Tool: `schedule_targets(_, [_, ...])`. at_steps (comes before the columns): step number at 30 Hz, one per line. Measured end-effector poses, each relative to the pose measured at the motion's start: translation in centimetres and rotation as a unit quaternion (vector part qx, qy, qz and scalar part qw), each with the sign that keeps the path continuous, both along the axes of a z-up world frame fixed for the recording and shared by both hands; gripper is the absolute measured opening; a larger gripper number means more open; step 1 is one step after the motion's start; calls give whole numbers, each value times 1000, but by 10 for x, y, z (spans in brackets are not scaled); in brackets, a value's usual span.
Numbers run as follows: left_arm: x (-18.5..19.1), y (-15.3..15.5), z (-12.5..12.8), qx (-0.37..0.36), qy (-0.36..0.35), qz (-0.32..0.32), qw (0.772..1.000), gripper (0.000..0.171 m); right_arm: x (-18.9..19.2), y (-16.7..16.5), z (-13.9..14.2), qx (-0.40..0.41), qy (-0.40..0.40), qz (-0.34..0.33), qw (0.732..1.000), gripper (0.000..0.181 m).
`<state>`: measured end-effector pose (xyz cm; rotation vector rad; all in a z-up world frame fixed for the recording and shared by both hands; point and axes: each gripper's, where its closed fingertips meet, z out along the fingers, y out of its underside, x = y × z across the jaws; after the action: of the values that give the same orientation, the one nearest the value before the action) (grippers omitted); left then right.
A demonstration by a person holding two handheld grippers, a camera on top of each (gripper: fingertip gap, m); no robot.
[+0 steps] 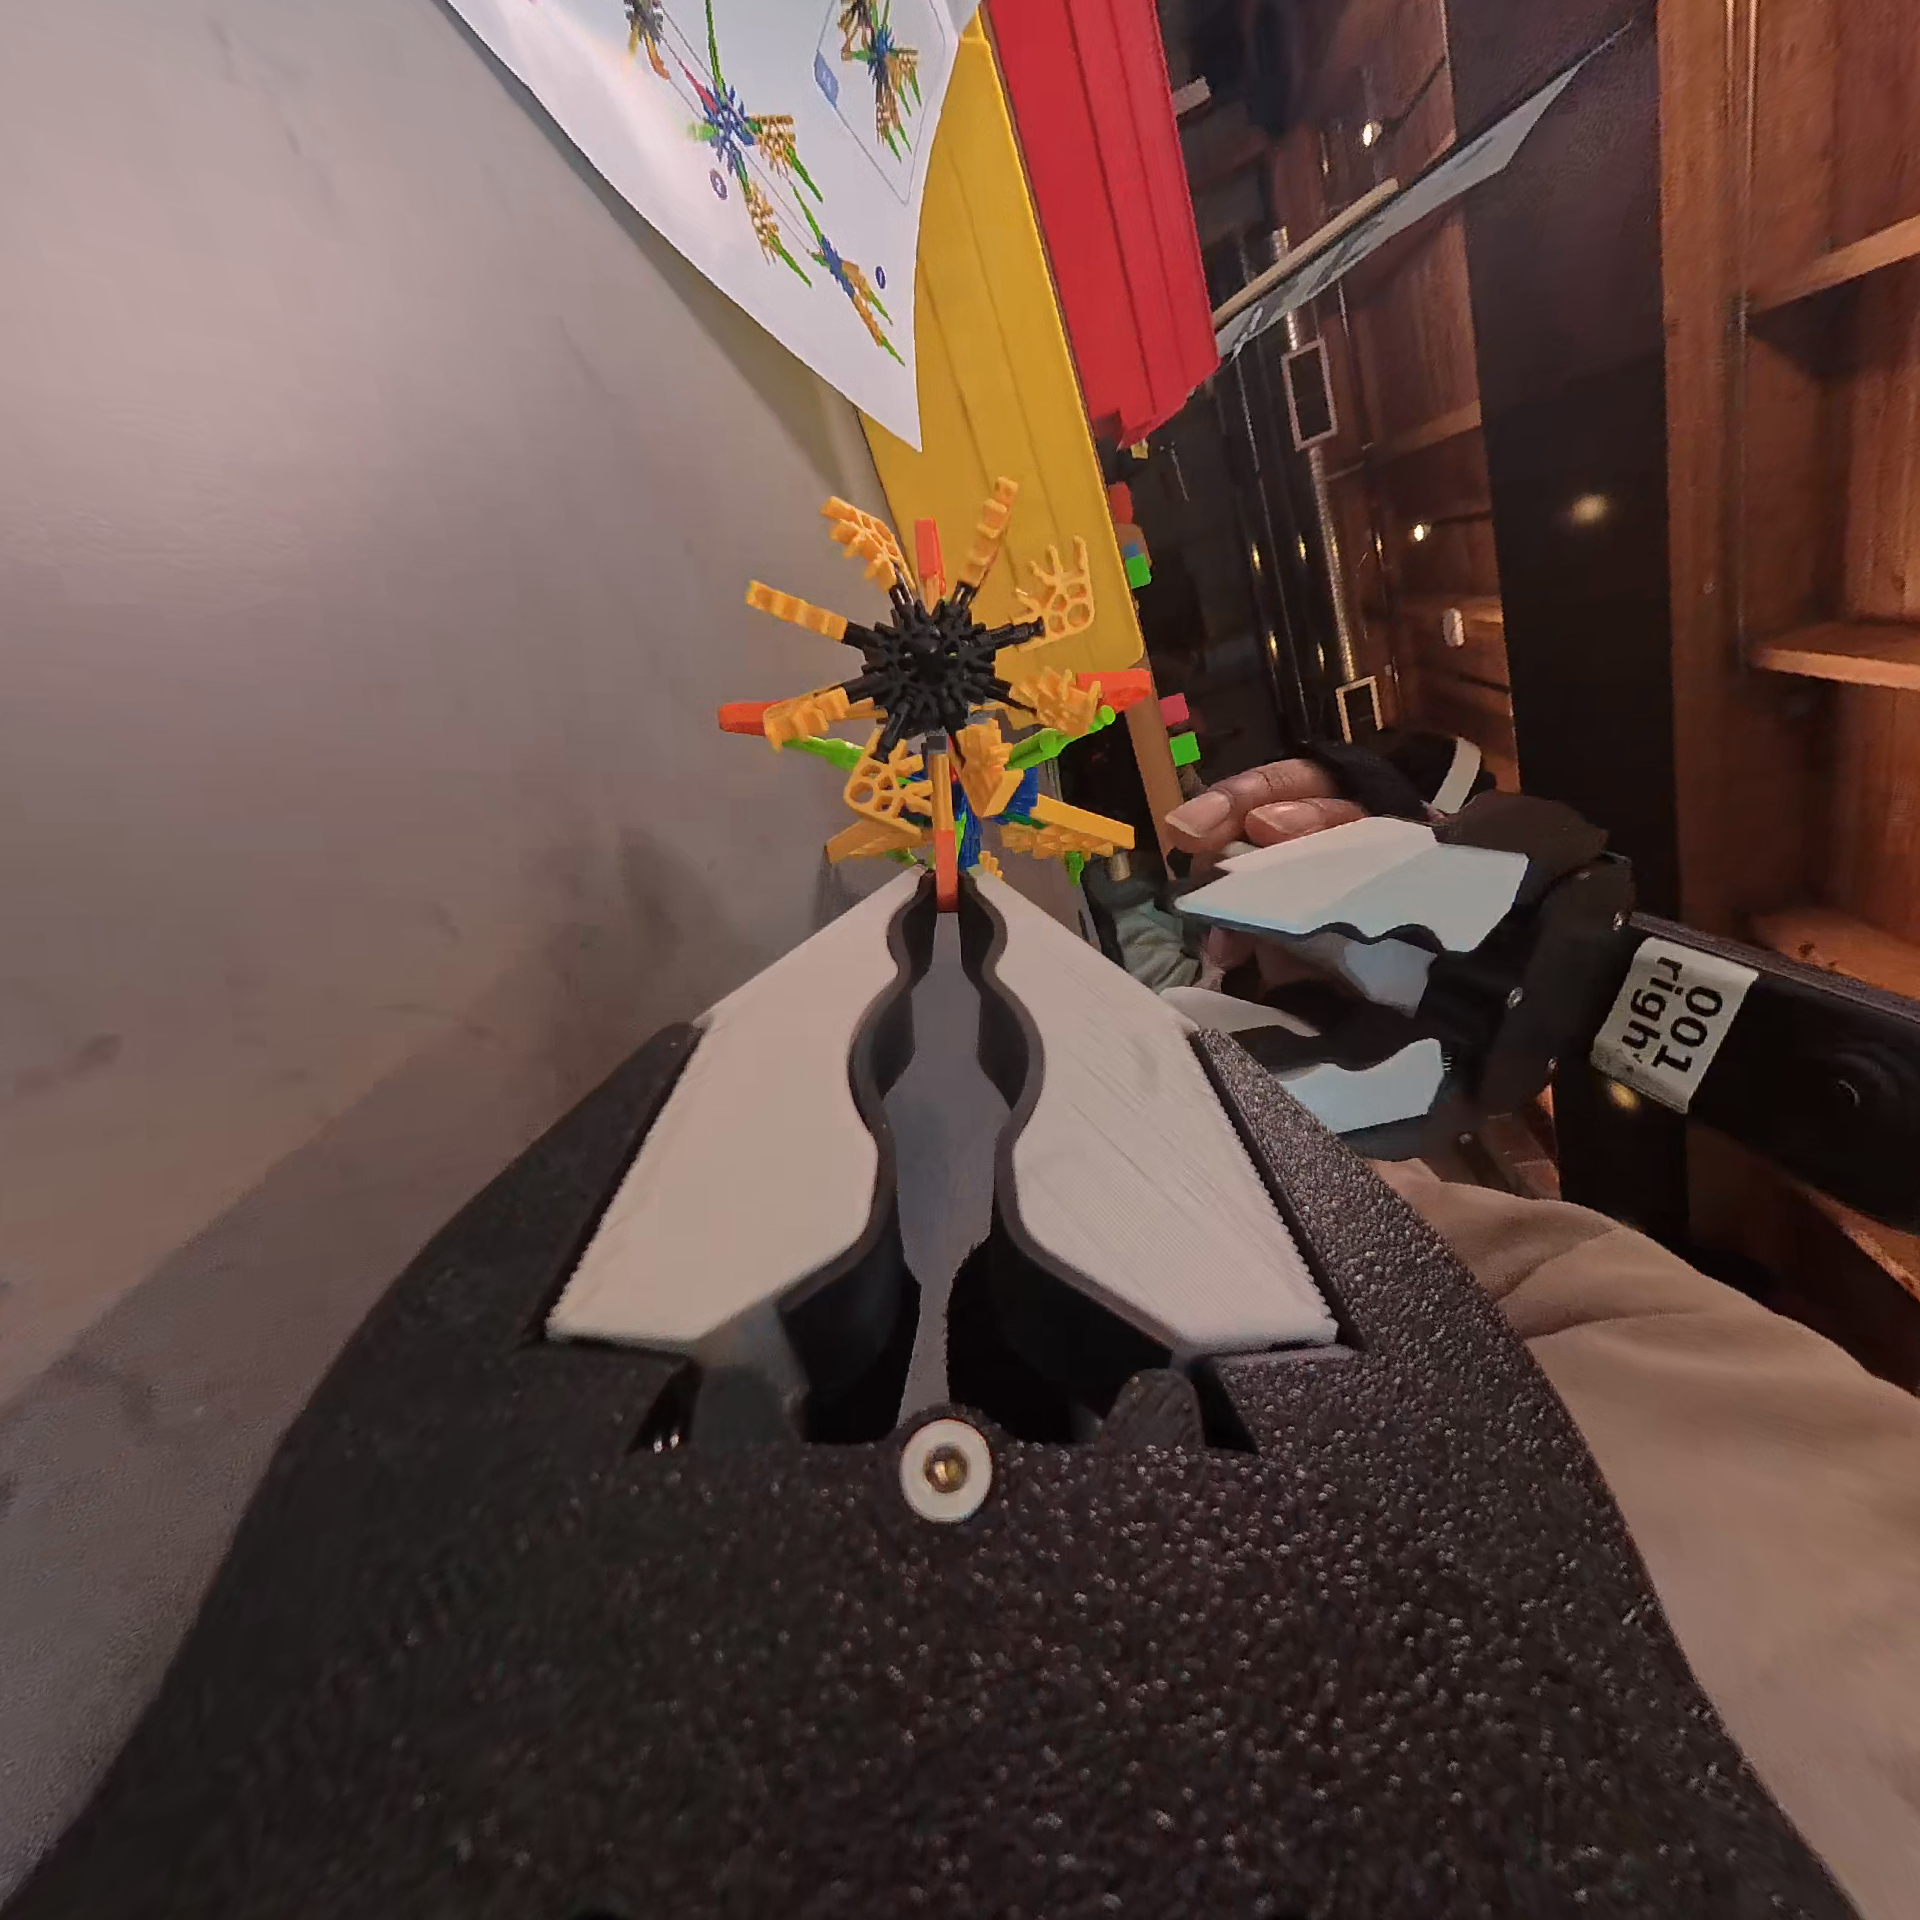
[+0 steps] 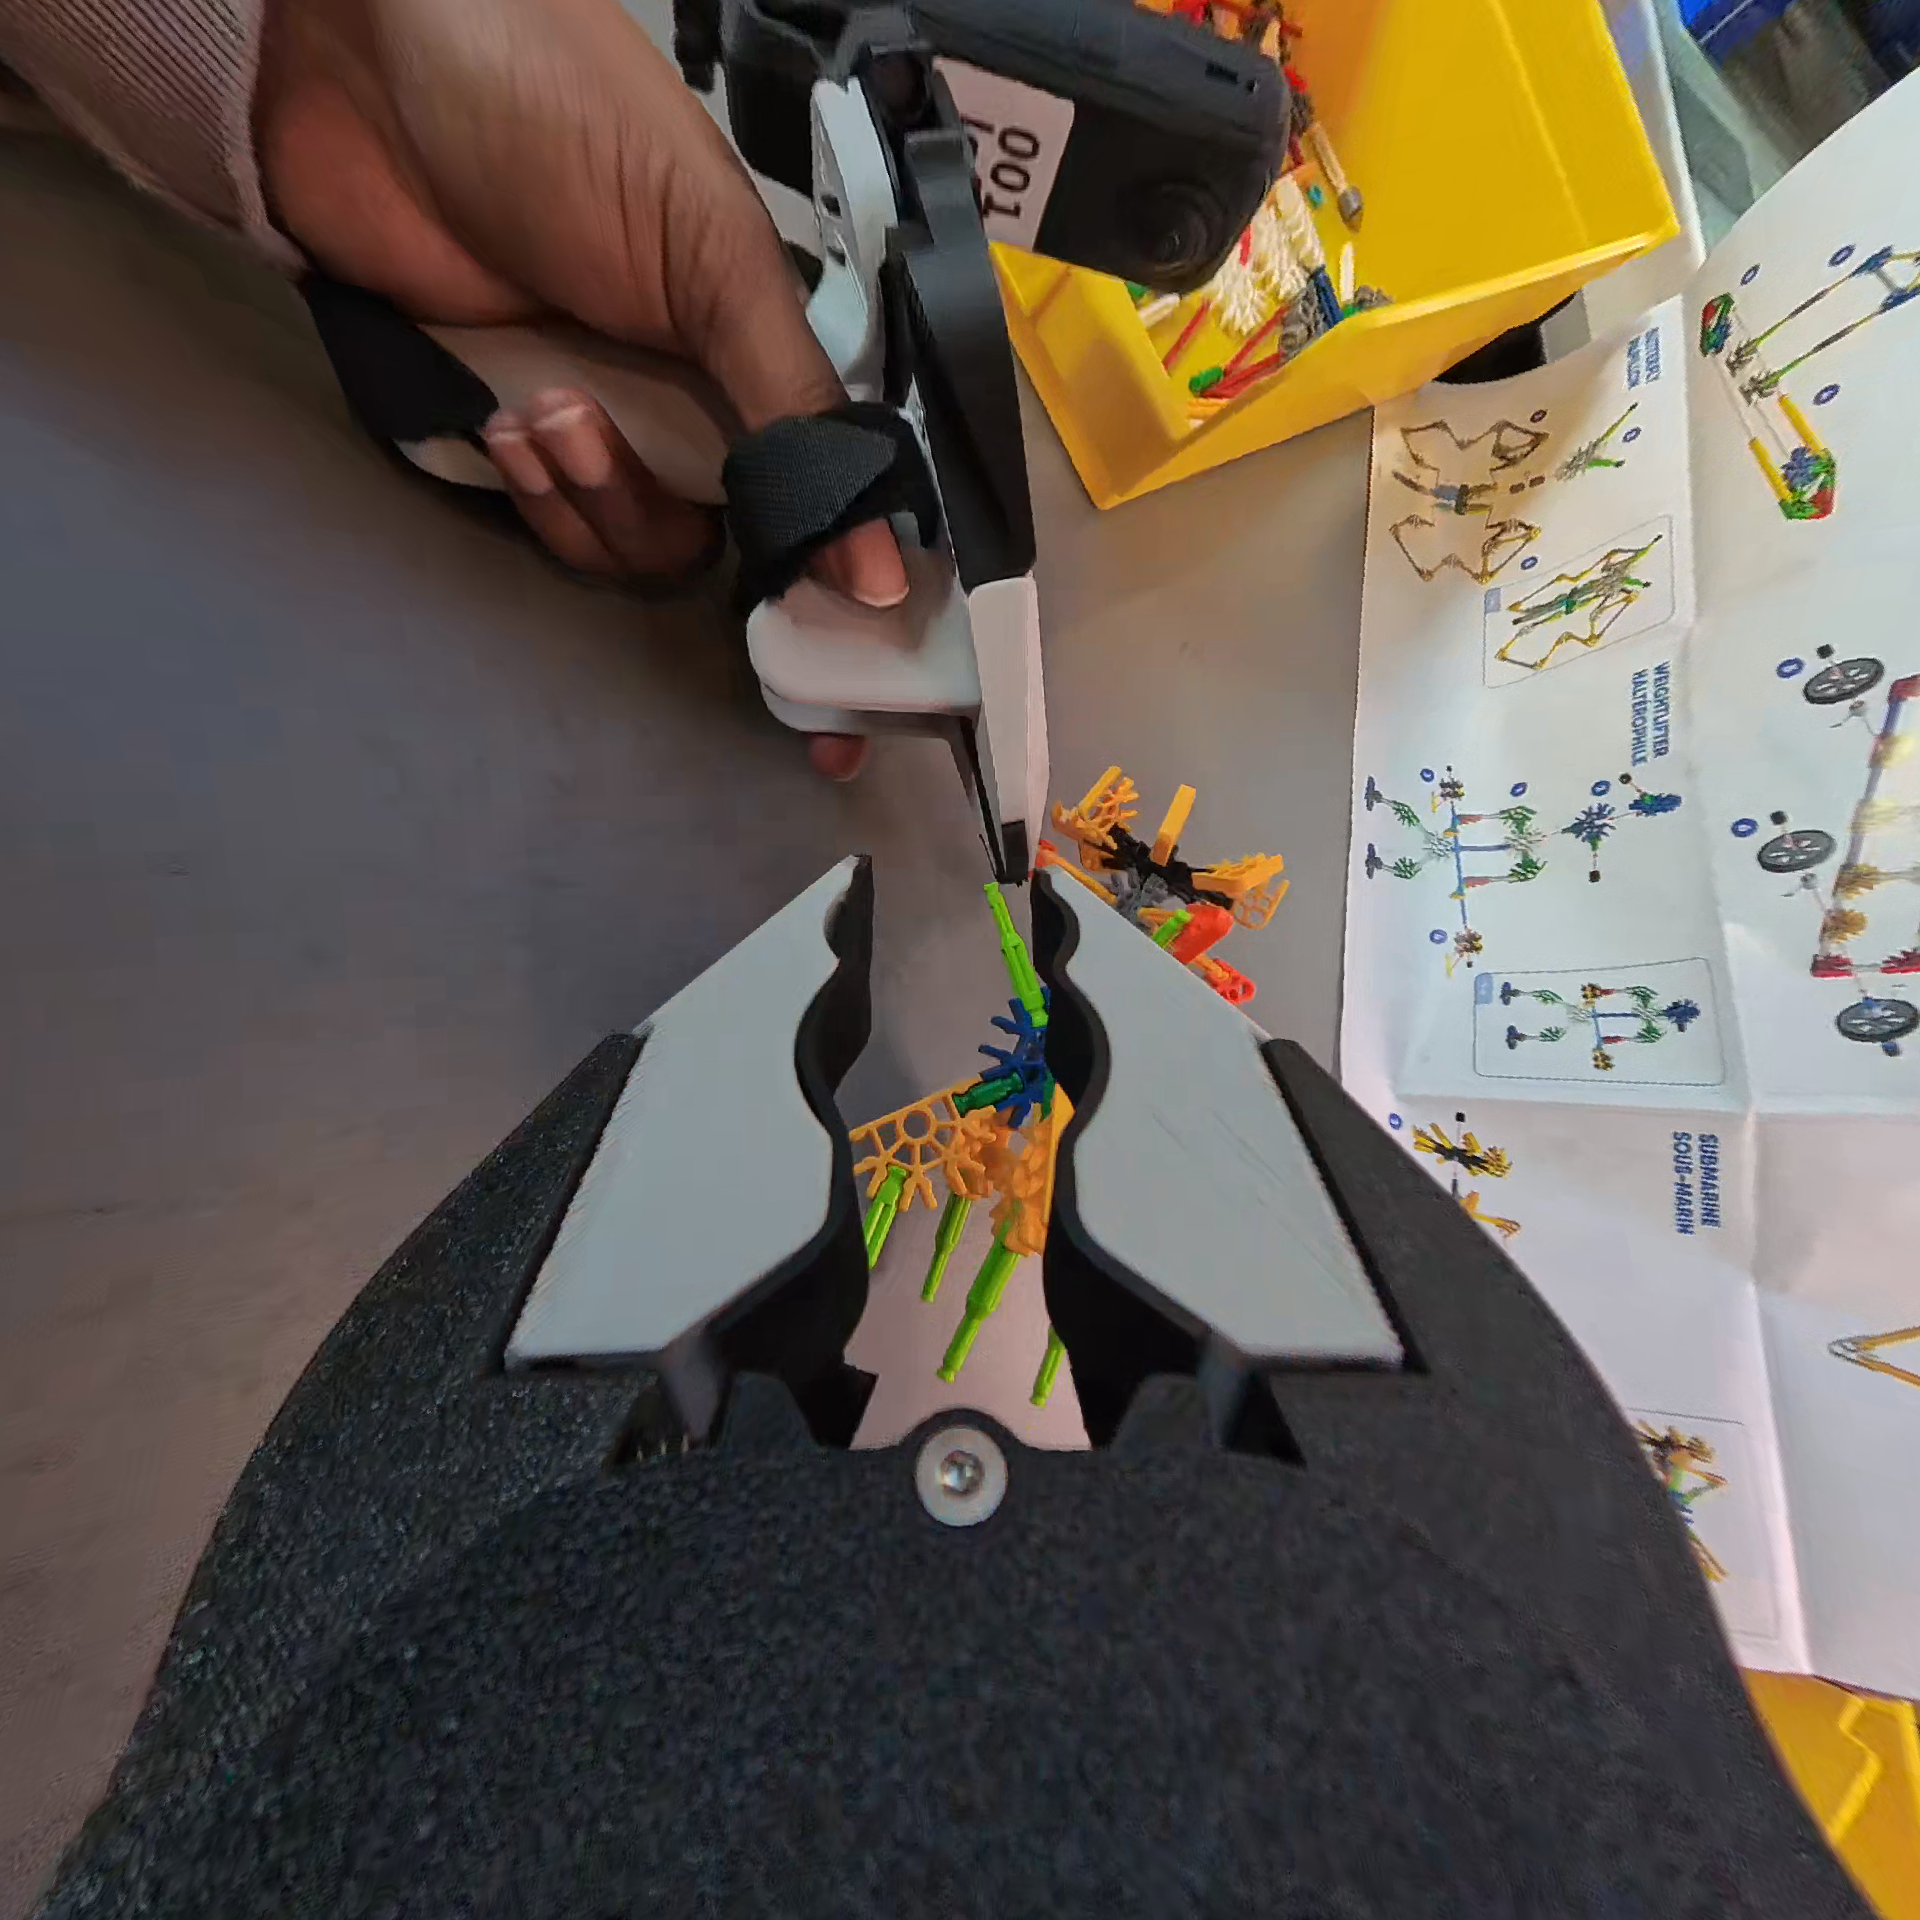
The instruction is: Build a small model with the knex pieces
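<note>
A small construction-toy model point(image 1: 935, 660) has a black hub, yellow connectors, green rods and a blue hub. My left gripper point(image 1: 943, 883) is shut on one orange rod of it and holds it above the grey table point(image 1: 312, 623). In the right wrist view the left gripper point(image 2: 1003, 862) comes down from above, held by a hand point(image 2: 540, 239). My right gripper point(image 2: 951, 873) is open, and the model's point(image 2: 935, 1143) green rods and blue hub lie between its fingers. The right finger point(image 2: 1143, 1091) is close against the blue hub. The right gripper point(image 1: 1184, 951) also shows open in the left wrist view.
A yellow bin point(image 2: 1455, 312) with several loose parts stands behind the model; it also shows in the left wrist view point(image 1: 987, 364), with a red bin point(image 1: 1101, 208) beside it. A printed instruction sheet point(image 2: 1558, 831) lies to the right. Wooden shelves point(image 1: 1818, 644) stand beyond. The grippers' ends are close to 4 cm from one another.
</note>
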<state>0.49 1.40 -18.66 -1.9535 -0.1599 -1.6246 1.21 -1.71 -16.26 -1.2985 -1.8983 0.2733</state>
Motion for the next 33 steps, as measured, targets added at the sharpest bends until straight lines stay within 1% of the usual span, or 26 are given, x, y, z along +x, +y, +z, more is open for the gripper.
schedule_targets(2, [-3, 2, 3, -3, -16, 14, 1000, 3, -1, 18, -12, 54, -35, -19, 998, 28])
schedule_targets(4, [-2, 0, 5, -2, -22, 14, 1000, 3, 1, 37, -27, 110, -67, -36, 991, 28])
schedule_targets(5, [-2, 0, 6, -1, -24, 14, 1000, 3, 0, 41, -33, 128, -70, -36, 989, 27])
schedule_targets(7, [0, -1, 6, -2, -25, 7, 1000, 3, -3, 45, -40, 151, -59, -29, 986, 20])
schedule_targets(9, [1, -1, 4, -3, -22, 5, 1000, 3, -4, 50, -39, 183, -48, -25, 982, 5])
schedule_targets(10, [1, -1, 3, -4, -23, 3, 1000, 4, -5, 50, -40, 191, -48, -17, 980, 5])
schedule_targets(17, [3, -3, 4, 8, -9, -12, 1000, 4, -4, 48, -39, 195, -21, 5, 981, 4])
schedule_targets(24, [4, -5, 2, 19, 19, -26, 999, 4, -2, 45, -39, 202, -15, 14, 979, 5])
schedule_targets(31, [1, -5, -1, 12, 18, -28, 999, 3, -3, 39, -40, 207, -13, 34, 978, 10])
schedule_targets(32, [2, -5, -1, 12, 19, -30, 999, 4, -3, 39, -40, 209, -14, 36, 977, 9])
schedule_targets(33, [3, -5, -1, 12, 18, -31, 999, 4, -3, 39, -38, 214, -12, 36, 976, 5])
